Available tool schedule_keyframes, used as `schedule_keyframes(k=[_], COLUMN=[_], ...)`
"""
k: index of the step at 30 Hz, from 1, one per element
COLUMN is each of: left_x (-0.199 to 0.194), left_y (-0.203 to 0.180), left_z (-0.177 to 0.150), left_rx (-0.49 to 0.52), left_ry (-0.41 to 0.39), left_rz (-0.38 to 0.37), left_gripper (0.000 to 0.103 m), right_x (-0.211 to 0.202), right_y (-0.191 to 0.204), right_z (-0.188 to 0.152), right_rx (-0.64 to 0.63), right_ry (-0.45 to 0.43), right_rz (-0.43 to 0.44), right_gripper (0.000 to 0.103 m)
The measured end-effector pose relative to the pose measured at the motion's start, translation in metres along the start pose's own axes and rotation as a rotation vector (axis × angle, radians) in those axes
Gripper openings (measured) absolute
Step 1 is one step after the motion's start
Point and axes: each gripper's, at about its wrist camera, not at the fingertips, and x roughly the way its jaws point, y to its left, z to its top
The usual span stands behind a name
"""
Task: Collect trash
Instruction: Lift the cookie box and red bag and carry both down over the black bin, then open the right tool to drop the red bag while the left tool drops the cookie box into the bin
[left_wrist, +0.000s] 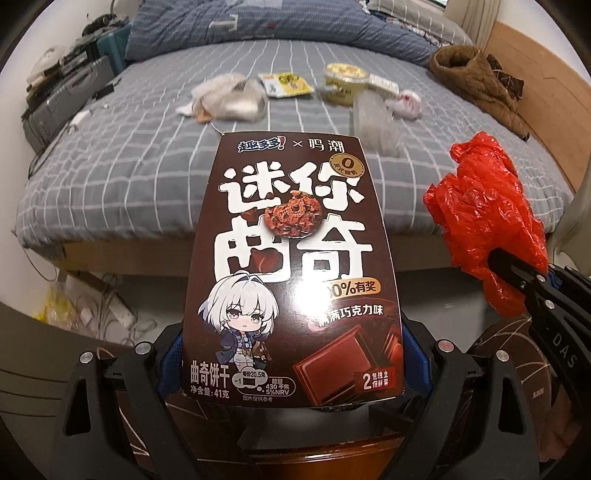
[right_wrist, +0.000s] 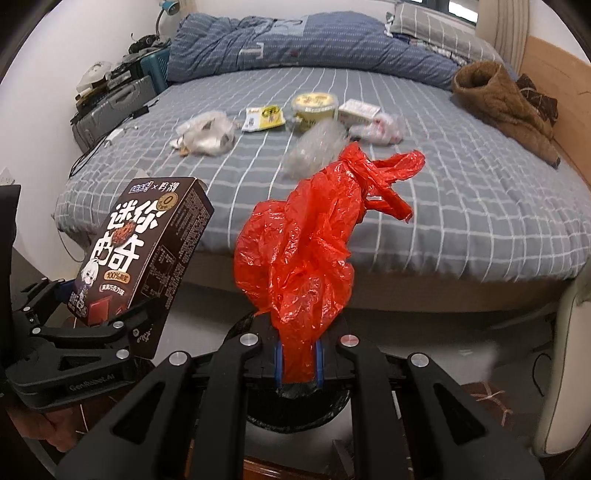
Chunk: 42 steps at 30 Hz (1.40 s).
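Note:
My left gripper (left_wrist: 291, 354) is shut on a dark brown cookie box (left_wrist: 295, 266), its blue pads pressing both side walls near the box's lower end. The box tilts away toward the bed. The right wrist view shows that box (right_wrist: 147, 251) and the left gripper (right_wrist: 110, 325) at the left. My right gripper (right_wrist: 299, 363) is shut on a crumpled red plastic bag (right_wrist: 306, 251) that stands up from the pads. Beneath it sits a round black-lined bin (right_wrist: 332, 406). The left wrist view has the red bag (left_wrist: 487, 206) at the right.
On the grey checked bed (right_wrist: 443, 206) lie crumpled white plastic (right_wrist: 207, 133), a yellow sachet (right_wrist: 264, 118), a yellow-lidded cup (right_wrist: 314, 107), a clear bag (right_wrist: 317, 147), a white box (right_wrist: 360, 110) and a brown jacket (right_wrist: 506, 107). Cables and cases crowd the floor at left (left_wrist: 55, 107).

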Motion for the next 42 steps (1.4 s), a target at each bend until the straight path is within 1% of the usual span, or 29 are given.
schedule_keyframes(k=[8,14,18,23,26,30,36,42], left_x=[0.030,0.062,0.084,0.110,0.121,0.138,0.154,0.167], left_y=[0.002,0.003,0.004,0.007,0.008,0.015,0.027,0.039], left_z=[-0.021,-0.035,-0.039,-0.043,-0.047,-0.051,-0.059,-0.064], left_rx=[-0.011,-0.019,-0.030,-0.031,-0.019,-0.048,-0.058,-0.088], left_ry=[0.059,0.123,0.171,0.216,0.212,0.254,0.276,0.321], left_rz=[0.002,-0.004,-0.010,0.006,0.043,0.030,0.043,0.050], left_gripper=[0.089,0.089,0.089,0.089,0.089,0.089,0.089,0.089], right_x=[0.031,0.058,0.077,0.103,0.120,0.141,0.173,0.197], right_y=[0.013,0.009,0.008,0.007,0.011,0.020,0.027,0.034], right_z=[-0.025,-0.040,-0.048,-0.059,-0.064,-0.074,-0.086,-0.087], right_rx=[-0.009,0.015,0.029,0.033,0.013,-0.014,-0.013,-0.008], right_ry=[0.075,0.146,0.191,0.250,0.290,0.348,0.436,0.477], right_rz=[0.014,0.038,0.044,0.043,0.035,0.043,0.067,0.082], right_gripper=[0.011,0.011,0.011,0.011,0.011,0.011,0.011,0.012])
